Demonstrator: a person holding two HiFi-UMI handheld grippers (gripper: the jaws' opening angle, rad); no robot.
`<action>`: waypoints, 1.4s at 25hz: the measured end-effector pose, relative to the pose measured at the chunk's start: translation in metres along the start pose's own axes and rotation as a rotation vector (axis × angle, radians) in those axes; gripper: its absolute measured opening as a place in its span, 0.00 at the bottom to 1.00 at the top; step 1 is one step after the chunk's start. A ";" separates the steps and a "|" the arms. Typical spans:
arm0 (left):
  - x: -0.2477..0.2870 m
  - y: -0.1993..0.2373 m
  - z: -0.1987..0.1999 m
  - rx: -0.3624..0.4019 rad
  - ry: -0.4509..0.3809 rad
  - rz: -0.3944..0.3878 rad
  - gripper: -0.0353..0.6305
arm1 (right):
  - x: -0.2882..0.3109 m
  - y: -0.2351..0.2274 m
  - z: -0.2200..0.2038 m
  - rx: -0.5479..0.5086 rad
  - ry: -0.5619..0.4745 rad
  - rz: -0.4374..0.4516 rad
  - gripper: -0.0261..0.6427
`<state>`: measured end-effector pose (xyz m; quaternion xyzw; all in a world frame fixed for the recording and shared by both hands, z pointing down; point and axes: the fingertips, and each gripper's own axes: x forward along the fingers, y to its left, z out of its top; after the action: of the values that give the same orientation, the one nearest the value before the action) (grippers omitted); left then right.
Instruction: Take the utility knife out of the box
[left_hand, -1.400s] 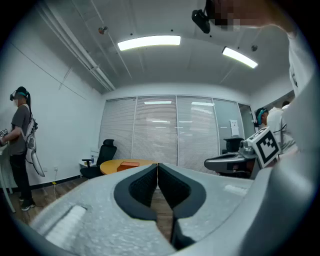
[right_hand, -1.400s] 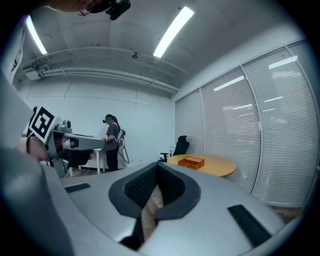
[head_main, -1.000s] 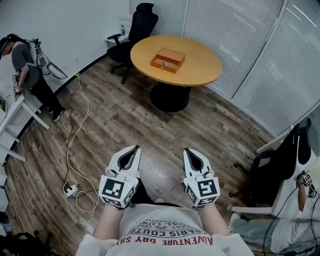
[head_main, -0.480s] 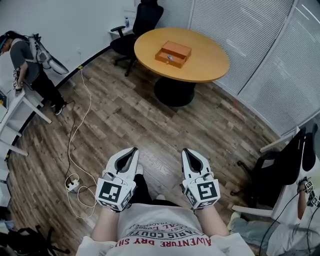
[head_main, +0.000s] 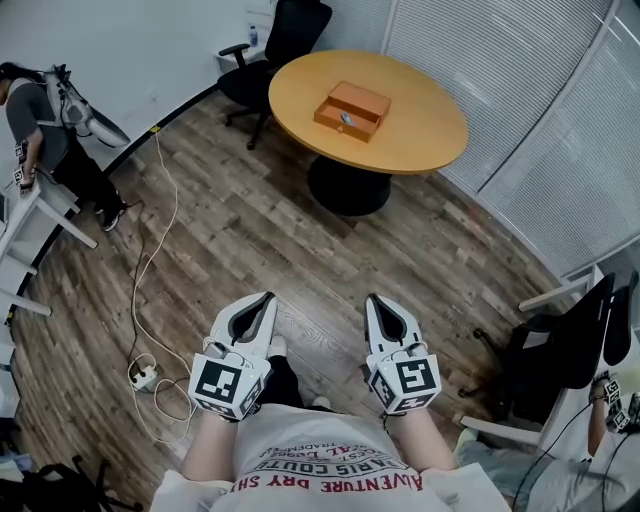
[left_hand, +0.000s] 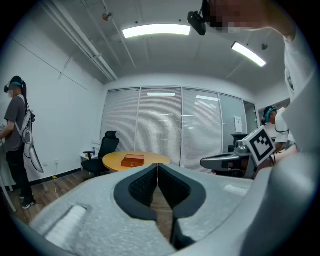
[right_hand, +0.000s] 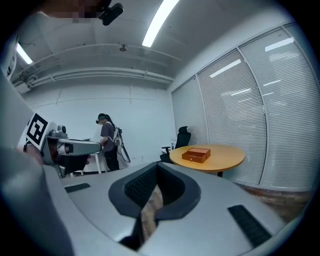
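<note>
The left gripper (head_main: 266, 298) was held low before the body, its jaws pressed together with nothing between them. The right gripper (head_main: 372, 298), at 3 o'clock of it, was likewise closed and empty. Both were pointed toward 12 o'clock, which was judged a carrying posture for an approach, since the box (head_main: 352, 110) was well out of reach. That box was set on the round table (head_main: 425, 130) far off at 12 o'clock, with its front tray seemingly drawn open. A small pale item (head_main: 344, 118) was seen in the tray, probably the utility knife, though it was too small to be told. At 10 o'clock a person (head_main: 40, 125) was seen beside a white desk (head_main: 40, 215). A cable (head_main: 150, 250) was trailed over the wood floor to a power strip (head_main: 143, 378) at 9 o'clock. A black chair (head_main: 290, 35) was parked behind the table at 11 o'clock, and a second chair (head_main: 560, 350) at 3 o'clock. Nothing was seen between the grippers and the table; only the cable at the left was judged a tripping risk.
</note>
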<state>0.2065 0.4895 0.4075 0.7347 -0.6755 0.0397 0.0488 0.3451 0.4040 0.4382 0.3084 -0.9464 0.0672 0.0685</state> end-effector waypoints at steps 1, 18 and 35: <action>0.007 0.007 0.002 -0.001 -0.002 -0.003 0.07 | 0.008 -0.002 0.001 0.009 0.005 -0.002 0.05; 0.096 0.176 0.041 -0.019 -0.050 -0.063 0.07 | 0.176 -0.001 0.047 -0.018 0.039 -0.102 0.05; 0.158 0.235 0.044 0.012 -0.051 -0.071 0.07 | 0.268 -0.026 0.046 -0.045 0.070 -0.104 0.05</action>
<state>-0.0149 0.3083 0.3878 0.7591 -0.6499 0.0232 0.0285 0.1424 0.2215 0.4409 0.3532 -0.9274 0.0528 0.1117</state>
